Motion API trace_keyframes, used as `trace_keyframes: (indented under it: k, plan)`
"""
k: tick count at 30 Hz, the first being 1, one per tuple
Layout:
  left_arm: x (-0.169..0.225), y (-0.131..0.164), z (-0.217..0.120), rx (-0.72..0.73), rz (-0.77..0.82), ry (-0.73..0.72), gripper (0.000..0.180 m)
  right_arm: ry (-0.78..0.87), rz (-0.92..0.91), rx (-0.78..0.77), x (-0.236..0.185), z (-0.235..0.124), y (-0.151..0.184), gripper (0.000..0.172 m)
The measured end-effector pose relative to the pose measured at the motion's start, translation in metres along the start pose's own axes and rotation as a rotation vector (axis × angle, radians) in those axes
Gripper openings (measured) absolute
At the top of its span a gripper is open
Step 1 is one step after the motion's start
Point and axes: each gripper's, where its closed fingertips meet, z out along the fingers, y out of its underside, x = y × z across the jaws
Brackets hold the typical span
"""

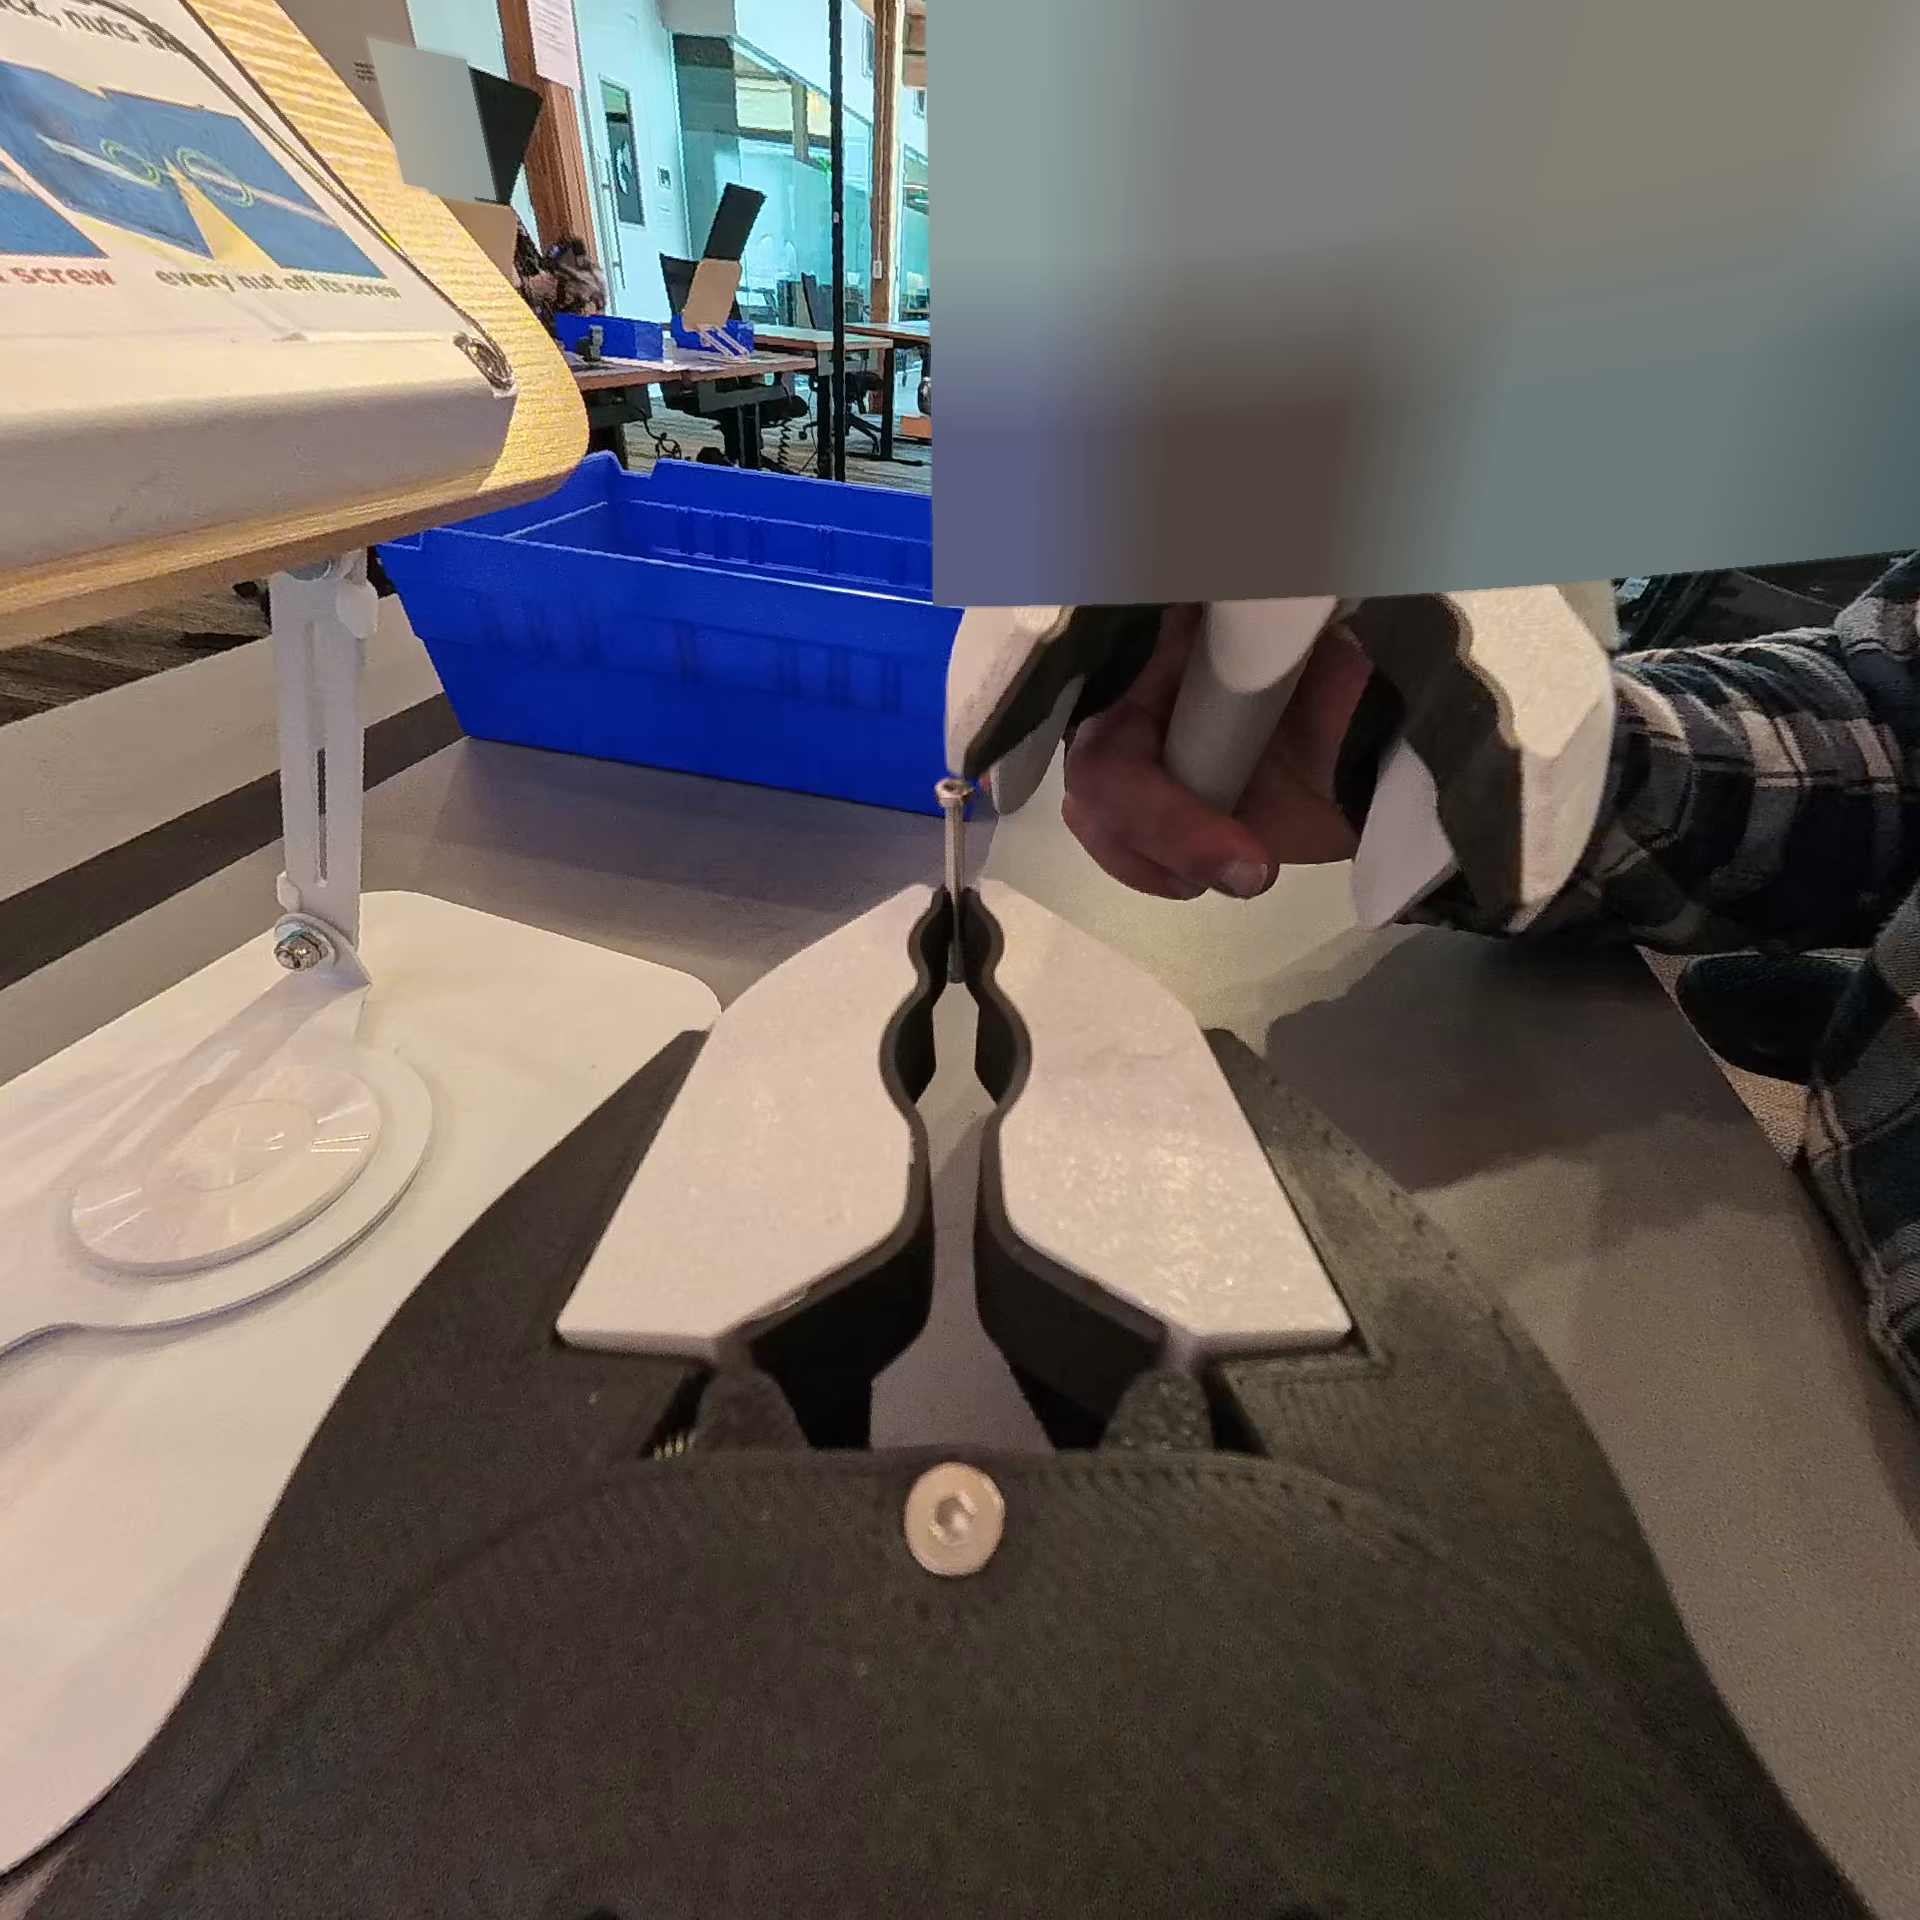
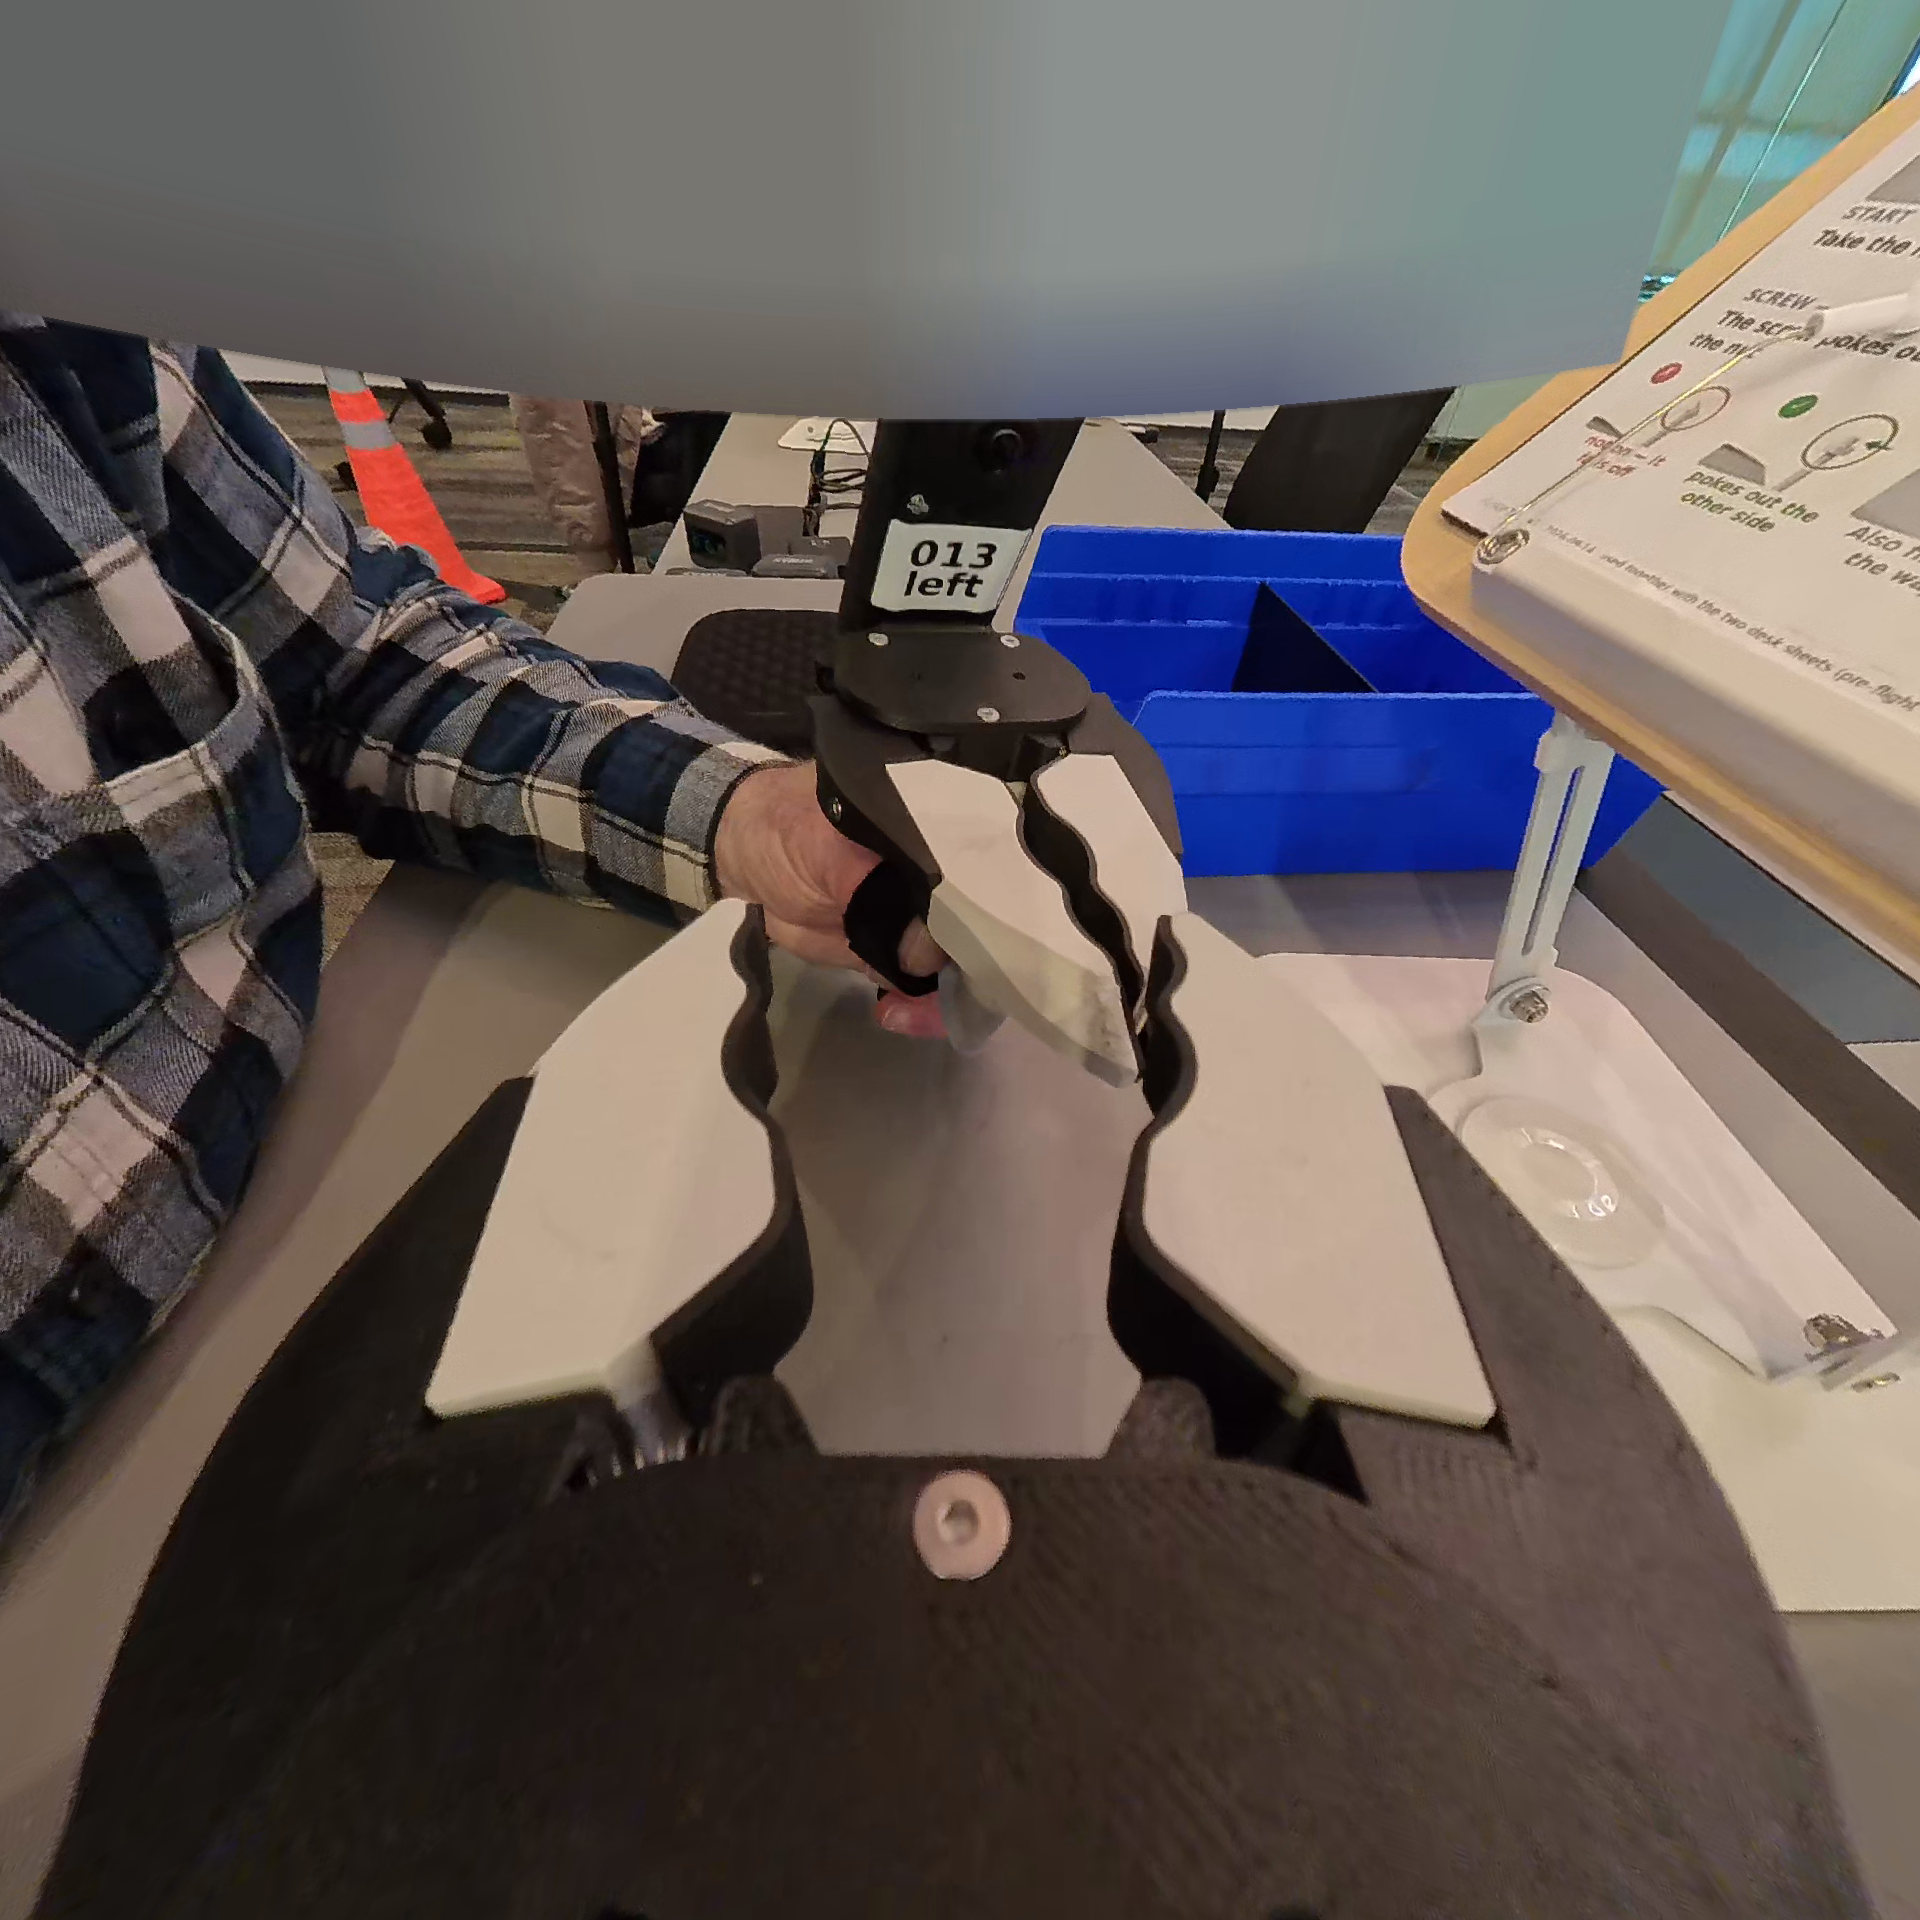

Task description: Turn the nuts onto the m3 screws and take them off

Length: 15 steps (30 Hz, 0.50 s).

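Currently the left gripper (image 1: 954,914) has its jaws pinched nearly together on a thin silver screw (image 1: 952,873). The screw stands upright, shank clamped between the two black pads at the very tips, socket head up and clear above the fingers. A short length of the shank shows below the pinch point.

The right gripper (image 2: 961,1023) is wide open, nothing between its pads, only bare grey table (image 2: 935,1247) visible in the gap. In the left wrist view one of its fingertips (image 1: 971,764) sits just beside or on the screw head; cannot tell if it actually touches. In the right wrist view the left gripper's closed fingers angle down and overlap the inner edge of one of the right gripper's fingers (image 2: 1169,997); the screw itself is hidden there.

A hand (image 2: 800,862) in a plaid sleeve (image 2: 468,727) holds the left gripper's handle.

Around: a blue bin (image 2: 1351,769) with a dark divider sits behind the grippers on the table. A tilted wooden board (image 1: 312,343) carrying a printed instruction sheet stands on a white stand with a flat white base (image 1: 208,1143), just beside the left gripper. An orange cone (image 2: 400,488) is on the floor well back.
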Motion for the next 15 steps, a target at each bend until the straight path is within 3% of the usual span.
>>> trace_keyframes:
  k: [7,15]
  plan:
    - [0.003,-0.001,0.001,-0.001,0.012,0.008,0.002,-0.01,0.039,0.01,0.006,0.004,0.003,0.081]
    - [0.0,-0.002,-0.001,0.008,0.0,0.0,0.002,-0.016,0.027,0.013,0.003,0.008,0.004,0.081]
